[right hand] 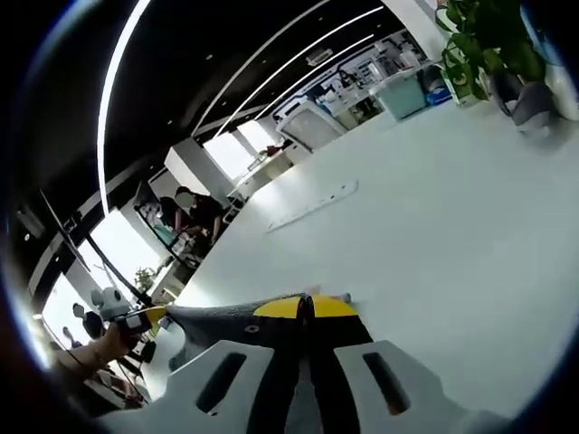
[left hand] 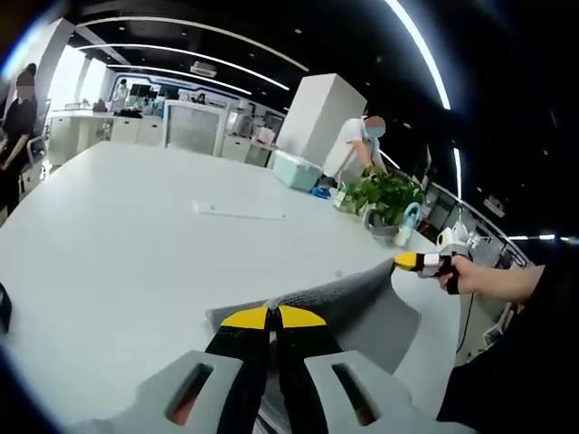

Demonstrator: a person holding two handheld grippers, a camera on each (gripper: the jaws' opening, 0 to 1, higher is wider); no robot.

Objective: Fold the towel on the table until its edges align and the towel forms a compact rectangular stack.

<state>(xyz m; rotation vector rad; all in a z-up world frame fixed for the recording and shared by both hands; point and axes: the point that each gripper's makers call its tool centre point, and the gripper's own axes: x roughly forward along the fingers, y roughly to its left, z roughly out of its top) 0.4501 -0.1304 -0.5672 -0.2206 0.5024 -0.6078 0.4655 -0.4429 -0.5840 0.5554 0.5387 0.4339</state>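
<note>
The grey towel (left hand: 355,303) hangs lifted above the white table (left hand: 136,235), stretched between both grippers. My left gripper (left hand: 272,316) is shut on one corner of its upper edge, the yellow tips pressed together. In the left gripper view the right gripper (left hand: 422,262) holds the other corner, off to the right, with a hand behind it. In the right gripper view my right gripper (right hand: 305,307) is shut on the towel (right hand: 217,318), whose edge runs left to the left gripper (right hand: 150,316). The lower part of the towel is hidden behind the jaws.
A potted plant (left hand: 389,194) stands near the table's far right edge, with a teal box (left hand: 297,170) behind it. A flat white strip (left hand: 240,211) lies mid-table. People stand beyond the table. The plant (right hand: 488,36) and the strip (right hand: 312,206) also appear in the right gripper view.
</note>
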